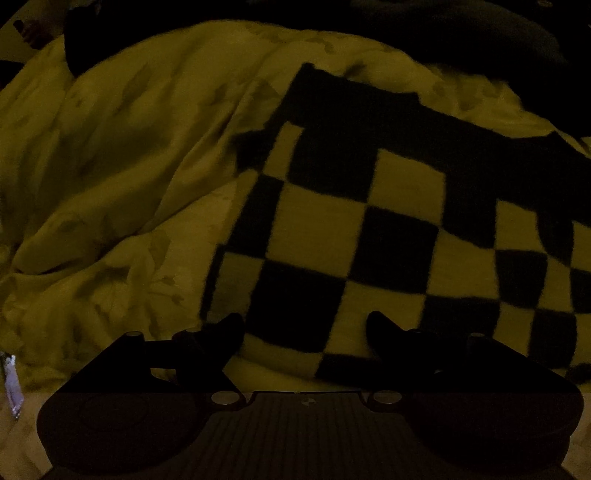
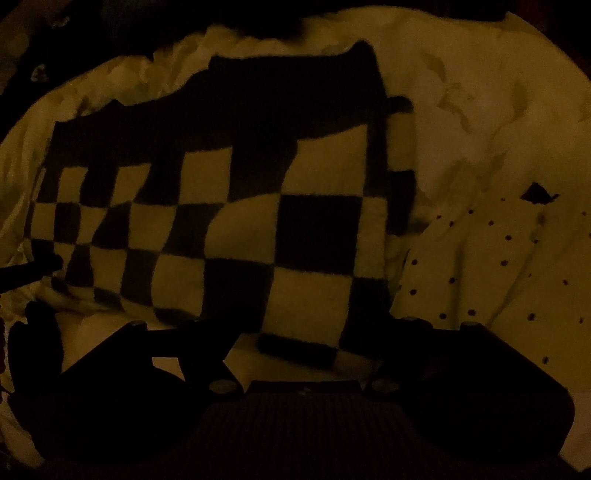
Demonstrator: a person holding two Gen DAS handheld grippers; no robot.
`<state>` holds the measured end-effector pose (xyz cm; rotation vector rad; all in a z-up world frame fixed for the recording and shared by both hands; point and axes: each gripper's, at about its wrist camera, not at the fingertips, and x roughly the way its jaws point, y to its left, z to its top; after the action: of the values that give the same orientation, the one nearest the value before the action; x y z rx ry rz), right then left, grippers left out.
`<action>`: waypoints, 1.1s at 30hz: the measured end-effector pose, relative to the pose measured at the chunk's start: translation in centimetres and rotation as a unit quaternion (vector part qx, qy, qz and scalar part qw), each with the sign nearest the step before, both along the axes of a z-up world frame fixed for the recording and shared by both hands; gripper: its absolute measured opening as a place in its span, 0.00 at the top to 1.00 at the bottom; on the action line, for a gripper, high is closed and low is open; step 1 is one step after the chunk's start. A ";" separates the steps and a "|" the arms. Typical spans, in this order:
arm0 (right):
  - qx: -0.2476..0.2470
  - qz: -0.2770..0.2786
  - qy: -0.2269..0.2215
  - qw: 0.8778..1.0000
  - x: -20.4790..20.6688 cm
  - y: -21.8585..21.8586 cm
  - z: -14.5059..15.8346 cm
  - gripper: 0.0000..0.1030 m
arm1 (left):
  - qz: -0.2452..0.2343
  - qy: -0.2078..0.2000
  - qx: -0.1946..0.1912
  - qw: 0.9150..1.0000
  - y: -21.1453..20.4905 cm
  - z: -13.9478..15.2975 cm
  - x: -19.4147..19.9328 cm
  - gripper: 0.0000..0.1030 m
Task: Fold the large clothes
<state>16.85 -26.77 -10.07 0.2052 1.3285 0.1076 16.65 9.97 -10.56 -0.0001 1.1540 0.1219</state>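
A black-and-pale checkered garment (image 1: 369, 229) lies spread flat on a bed, with a solid dark band along its far edge. In the left wrist view my left gripper (image 1: 304, 328) hovers at the garment's near left corner. Its dark fingertips (image 1: 232, 326) stand wide apart, open, with the checkered cloth lying flat beneath them. In the right wrist view the same garment (image 2: 240, 229) fills the middle. My right gripper (image 2: 299, 343) is open at the garment's near right edge, and that hem lies loose between the spread fingers. The light is very dim.
A pale, crumpled bed cover with a faint leaf print (image 1: 110, 166) lies under the garment. A pale cloth with dark dots (image 2: 498, 266) sits to the right. Dark bulky cloth (image 1: 461, 33) lies beyond. A dark shape (image 2: 33, 266) pokes in at the left edge.
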 end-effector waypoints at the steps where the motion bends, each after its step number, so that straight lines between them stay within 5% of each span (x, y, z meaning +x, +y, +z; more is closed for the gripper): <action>1: 0.001 -0.004 -0.005 1.000 -0.2 -0.3 0.3 0.23 | -0.002 -0.003 -0.001 1.000 -0.2 0.2 -0.1 0.00; 7: 0.019 -0.062 -0.008 0.998 -0.7 -3.4 1.3 0.21 | -0.023 -0.027 -0.017 0.999 -2.3 2.4 -1.8 0.00; 11: 0.072 -0.115 0.004 0.991 -1.5 -6.4 1.0 0.21 | -0.082 -0.010 -0.020 0.996 -5.5 2.7 -3.8 0.00; 20: 0.136 -0.156 0.012 0.978 -1.9 -7.7 0.2 0.15 | -0.200 0.034 -0.039 0.978 -14.0 1.4 -8.7 0.00; 26: 0.140 -0.144 0.031 0.979 -0.8 -6.8 -1.0 0.12 | -0.282 0.027 0.014 0.959 -16.9 1.2 -10.4 0.00; 33: 0.118 -0.123 0.059 0.984 1.0 -4.7 -2.9 0.03 | -0.253 0.027 -0.003 0.967 -15.1 1.2 -9.6 0.00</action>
<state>17.87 -31.49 -12.98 0.5823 1.3961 0.0433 7.03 -5.18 -9.36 0.2930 1.1763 -0.3375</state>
